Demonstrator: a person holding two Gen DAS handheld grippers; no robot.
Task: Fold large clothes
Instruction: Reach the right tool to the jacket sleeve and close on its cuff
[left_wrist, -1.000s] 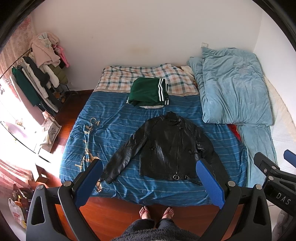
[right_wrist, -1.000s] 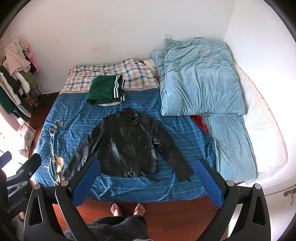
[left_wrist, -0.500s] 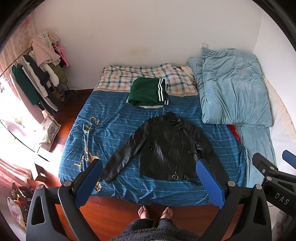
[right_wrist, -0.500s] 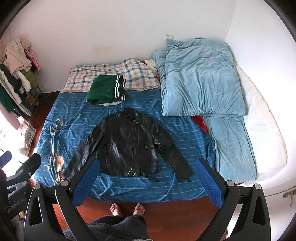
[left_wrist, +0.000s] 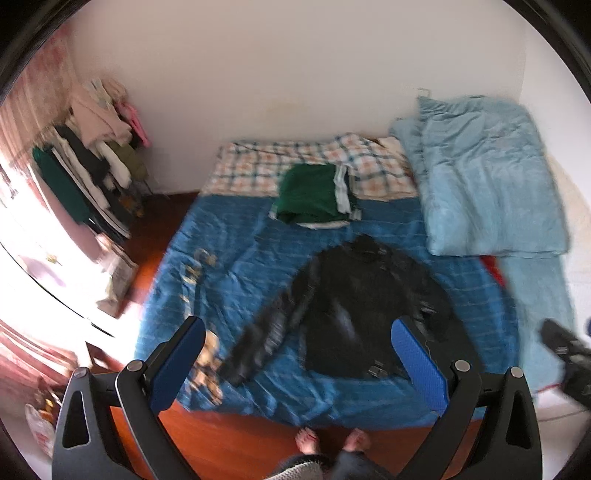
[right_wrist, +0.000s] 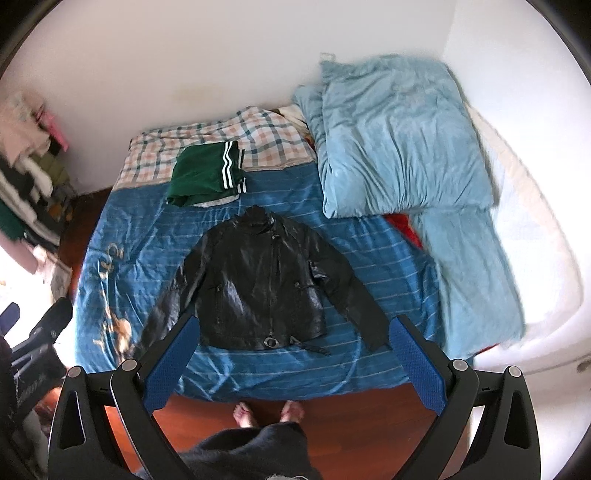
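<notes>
A black leather jacket (left_wrist: 362, 306) lies flat on the blue striped bedspread (left_wrist: 236, 258), front up, both sleeves spread outward; it also shows in the right wrist view (right_wrist: 258, 284). My left gripper (left_wrist: 295, 354) is open and empty, held above the bed's near edge. My right gripper (right_wrist: 291, 358) is open and empty too, above the jacket's hem. Neither touches the jacket. The left wrist view is blurred.
A folded green garment with white stripes (right_wrist: 203, 173) lies at the far side by a checked cloth (right_wrist: 269, 140). A light blue duvet (right_wrist: 399, 140) covers the bed's right part. A clothes rack (left_wrist: 88, 162) stands at left. My bare feet (right_wrist: 269, 411) stand on wood floor.
Both grippers have moved forward toward the bed, so the jacket looks closer. The left view has swung and blurred. Jaws stay open; the jacket has not moved.
</notes>
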